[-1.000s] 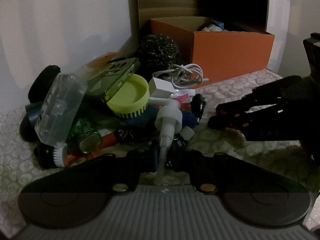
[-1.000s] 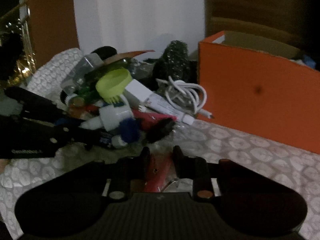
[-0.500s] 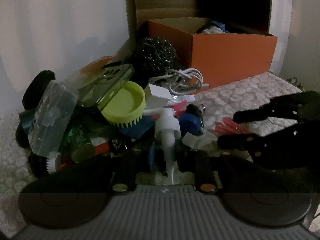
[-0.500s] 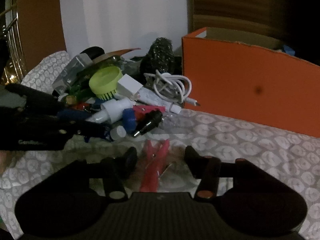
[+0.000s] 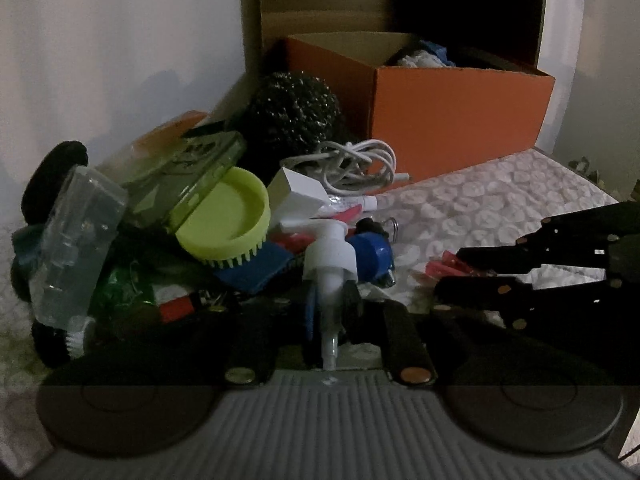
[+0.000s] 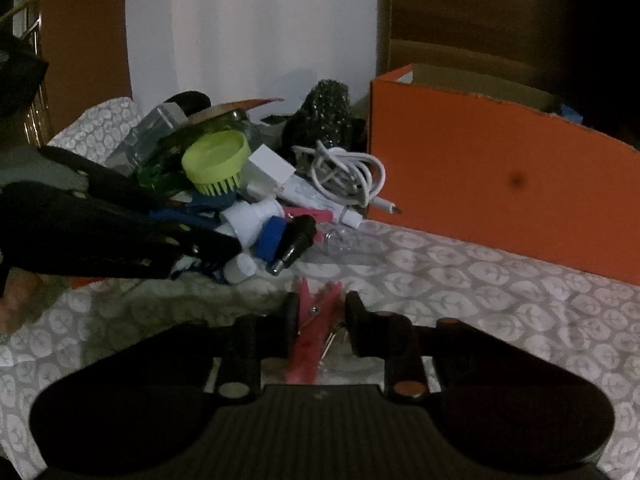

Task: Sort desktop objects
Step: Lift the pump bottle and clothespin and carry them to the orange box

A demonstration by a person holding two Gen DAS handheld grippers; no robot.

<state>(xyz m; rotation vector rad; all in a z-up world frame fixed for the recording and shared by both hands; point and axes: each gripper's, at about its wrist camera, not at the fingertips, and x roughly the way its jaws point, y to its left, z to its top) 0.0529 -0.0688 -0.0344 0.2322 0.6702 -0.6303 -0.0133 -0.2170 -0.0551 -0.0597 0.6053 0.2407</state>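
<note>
A heap of small desk items lies on the patterned cloth (image 5: 500, 200). My left gripper (image 5: 330, 304) is shut on the stem of a white pump head (image 5: 330, 256) at the heap's near edge. To its right, my right gripper (image 6: 322, 314) is shut on a pink clothespin (image 6: 314, 320) lying on the cloth; the same gripper (image 5: 448, 274) and clothespin (image 5: 442, 260) show in the left wrist view. An open orange box (image 6: 500, 184) stands behind, with cloth-like things inside (image 5: 420, 56).
The heap holds a lime green brush (image 5: 224, 216), a steel scourer (image 5: 296, 116), a coiled white cable (image 5: 352, 168), a white charger (image 5: 298, 192), a clear plastic case (image 5: 76, 248) and a blue cap (image 5: 370, 252). A white wall (image 5: 120, 40) backs the heap.
The right gripper's jaws spread wide around the pink clothespin half a second ago and have closed on it again. The left gripper still holds the pump head, barely moved.
</note>
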